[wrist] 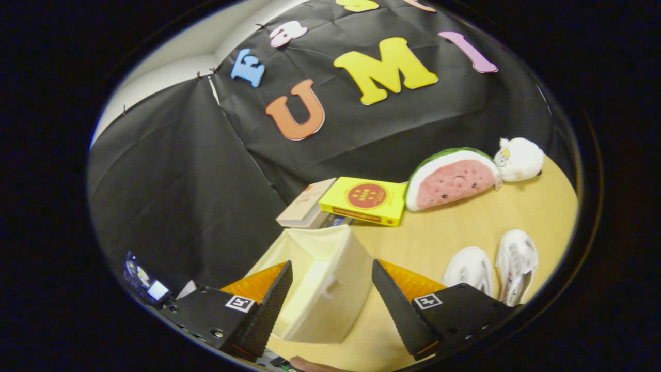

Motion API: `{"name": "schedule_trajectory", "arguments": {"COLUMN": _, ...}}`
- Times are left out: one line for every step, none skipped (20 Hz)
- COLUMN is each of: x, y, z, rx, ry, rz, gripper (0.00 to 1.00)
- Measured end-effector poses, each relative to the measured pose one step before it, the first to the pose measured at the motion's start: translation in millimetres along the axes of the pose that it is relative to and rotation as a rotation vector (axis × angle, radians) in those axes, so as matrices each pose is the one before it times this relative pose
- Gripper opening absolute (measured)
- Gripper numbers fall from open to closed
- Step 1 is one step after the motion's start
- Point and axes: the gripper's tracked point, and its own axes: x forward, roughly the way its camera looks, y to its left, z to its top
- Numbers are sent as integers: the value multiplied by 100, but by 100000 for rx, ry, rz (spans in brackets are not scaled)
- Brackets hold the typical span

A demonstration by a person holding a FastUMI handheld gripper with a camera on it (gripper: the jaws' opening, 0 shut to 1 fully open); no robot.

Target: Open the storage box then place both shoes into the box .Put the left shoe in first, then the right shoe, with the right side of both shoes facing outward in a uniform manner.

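My tongs (330, 289) are spread wide and grip nothing; the cream storage box (323, 279) sits between and just ahead of the fingers on the wooden table (439, 232), its top open to view. The two white shoes (493, 271) lie side by side to the right of the box, apart from it. Farther off, a yellow book (364, 200) leans on a beige book (305, 206), with a watermelon plush (452, 178) and a white plush (519, 159) to their right.

Yellow book (364, 200) cover: red round emblem, characters too small to read.
Gripper (330, 281) finger mounts: square black-and-white fiducial markers, no legible text.
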Motion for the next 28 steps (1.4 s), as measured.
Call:
{"name": "schedule_trajectory", "arguments": {"x": -640, "y": -2232, "z": -577, "rx": -2874, "ry": 530, "rz": -5637, "gripper": 95}}
{"name": "schedule_trajectory", "arguments": {"x": -314, "y": -2305, "z": -490, "rx": -1671, "ry": 633, "rz": -6020, "gripper": 95}}
{"name": "schedule_trajectory", "arguments": {"x": -423, "y": -1948, "z": -598, "rx": -1489, "ry": 919, "rz": -4710, "gripper": 95}}
{"name": "schedule_trajectory", "arguments": {"x": -408, "y": -1573, "z": -390, "rx": -851, "ry": 818, "rz": -3805, "gripper": 95}}
{"name": "schedule_trajectory", "arguments": {"x": -233, "y": -1521, "z": -237, "rx": -149, "ry": 605, "rz": -3226, "gripper": 95}}
{"name": "schedule_trajectory", "arguments": {"x": -182, "y": -1242, "z": -323, "rx": 377, "ry": 1053, "rz": -2127, "gripper": 95}}
{"name": "schedule_trajectory", "arguments": {"x": -27, "y": -977, "z": -344, "rx": -133, "ry": 1242, "rz": -1334, "gripper": 95}}
{"name": "schedule_trajectory", "arguments": {"x": -45, "y": -701, "z": -389, "rx": -607, "ry": 1052, "rz": -915, "gripper": 95}}
{"name": "schedule_trajectory", "arguments": {"x": -2, "y": -612, "z": -365, "rx": -1302, "ry": 1339, "rz": -1221, "gripper": 95}}
{"name": "schedule_trajectory", "arguments": {"x": 213, "y": -429, "z": -735, "rx": -2083, "ry": 2081, "rz": -693, "gripper": 94}}
{"name": "schedule_trajectory", "arguments": {"x": 255, "y": -93, "z": -780, "rx": -2551, "ry": 2959, "rz": 162, "gripper": 94}}
{"name": "schedule_trajectory", "arguments": {"x": 402, "y": -423, "z": -827, "rx": -2296, "ry": 3466, "rz": -1118, "gripper": 94}}
{"name": "schedule_trajectory", "arguments": {"x": 451, "y": -613, "z": -768, "rx": -2194, "ry": 3707, "rz": -1856, "gripper": 94}}
{"name": "schedule_trajectory", "arguments": {"x": 386, "y": -535, "z": -643, "rx": -1568, "ry": 3379, "rz": -2140, "gripper": 91}}
{"name": "schedule_trajectory", "arguments": {"x": 257, "y": -409, "z": -447, "rx": -1472, "ry": 2244, "rz": -1098, "gripper": 90}}
{"name": "schedule_trajectory", "arguments": {"x": 360, "y": -336, "z": -371, "rx": -777, "ry": 2284, "rz": -1140, "gripper": 90}}
{"name": "schedule_trajectory", "arguments": {"x": 268, "y": -582, "z": -243, "rx": -263, "ry": 2218, "rz": -2402, "gripper": 90}}
{"name": "schedule_trajectory", "arguments": {"x": 388, "y": -364, "z": -210, "rx": -158, "ry": 2240, "rz": -919, "gripper": 89}}
{"name": "schedule_trajectory", "arguments": {"x": 387, "y": -253, "z": -187, "rx": -282, "ry": 1949, "rz": -814, "gripper": 88}}
{"name": "schedule_trajectory", "arguments": {"x": 381, "y": -117, "z": -176, "rx": 77, "ry": 2133, "rz": 544, "gripper": 85}}
{"name": "schedule_trajectory", "arguments": {"x": 447, "y": 2, "z": -73, "rx": 185, "ry": 2357, "rz": 442, "gripper": 85}}
{"name": "schedule_trajectory", "arguments": {"x": 494, "y": -217, "z": -160, "rx": -261, "ry": 2390, "rz": -400, "gripper": 83}}
{"name": "schedule_trajectory", "arguments": {"x": 518, "y": -107, "z": -87, "rx": -859, "ry": 2145, "rz": -104, "gripper": 81}}
{"name": "schedule_trajectory", "arguments": {"x": 590, "y": -754, "z": 61, "rx": 109, "ry": 2512, "rz": -3272, "gripper": 74}}
{"name": "schedule_trajectory", "arguments": {"x": 728, "y": -503, "z": 61, "rx": 970, "ry": 2727, "rz": -2074, "gripper": 69}}
{"name": "schedule_trajectory", "arguments": {"x": 907, "y": -59, "z": -172, "rx": 893, "ry": 3156, "rz": 141, "gripper": 64}}
{"name": "schedule_trajectory", "arguments": {"x": 689, "y": 50, "z": -68, "rx": 909, "ry": 2720, "rz": 408, "gripper": 57}}
{"name": "schedule_trajectory", "arguments": {"x": 442, "y": 215, "z": -269, "rx": 676, "ry": 2930, "rz": 1185, "gripper": 50}}
